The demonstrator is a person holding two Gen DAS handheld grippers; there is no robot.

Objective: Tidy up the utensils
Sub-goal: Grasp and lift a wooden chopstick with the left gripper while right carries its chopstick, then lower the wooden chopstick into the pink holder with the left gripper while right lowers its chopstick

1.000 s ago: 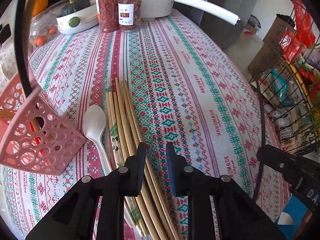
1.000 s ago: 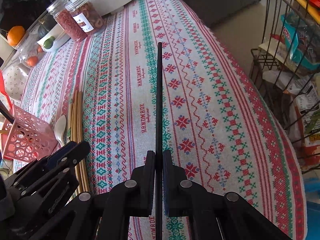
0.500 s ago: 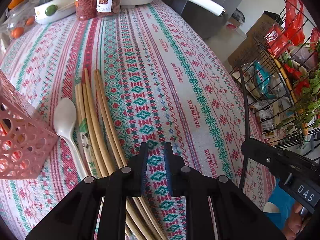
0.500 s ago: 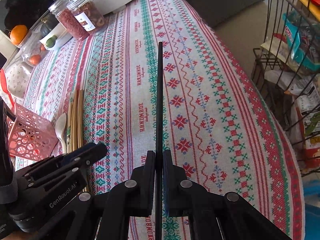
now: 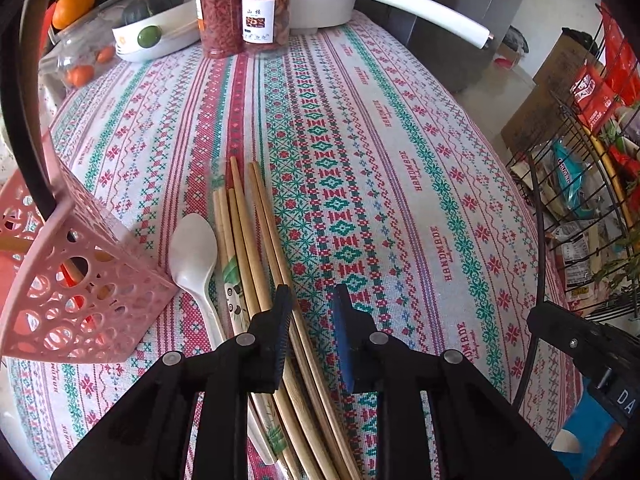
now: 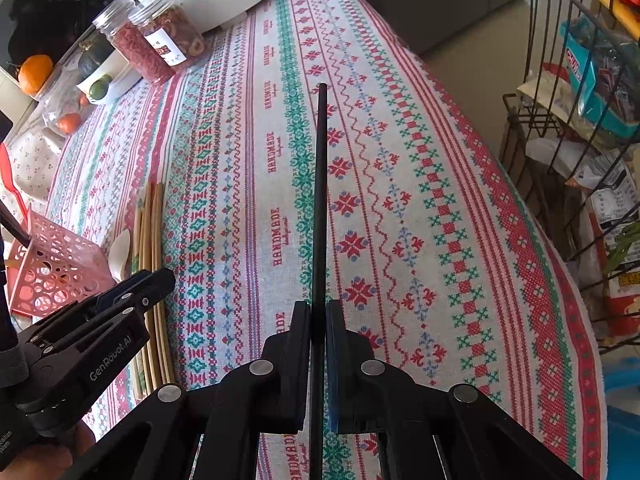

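Several wooden chopsticks (image 5: 256, 248) lie side by side on the patterned tablecloth, with a white spoon (image 5: 193, 256) to their left. They also show in the right wrist view (image 6: 150, 240). A pink perforated holder (image 5: 72, 292) stands at the left, with utensils in it. My left gripper (image 5: 310, 300) is open and empty, just above the near part of the chopsticks. My right gripper (image 6: 319, 306) is shut on a black chopstick (image 6: 320, 200) that points away over the cloth. The left gripper also shows in the right wrist view (image 6: 160, 276).
Two jars (image 5: 244, 12), a white pot with a long handle (image 5: 420, 16), and a bowl of produce (image 5: 152, 32) stand at the far end. A wire rack of packages (image 5: 592, 160) stands off the table's right edge. The pink holder also shows at left (image 6: 52, 268).
My left gripper has opened wider and shifted back over the wooden chopsticks. My right gripper keeps hold of the black chopstick and has barely moved.
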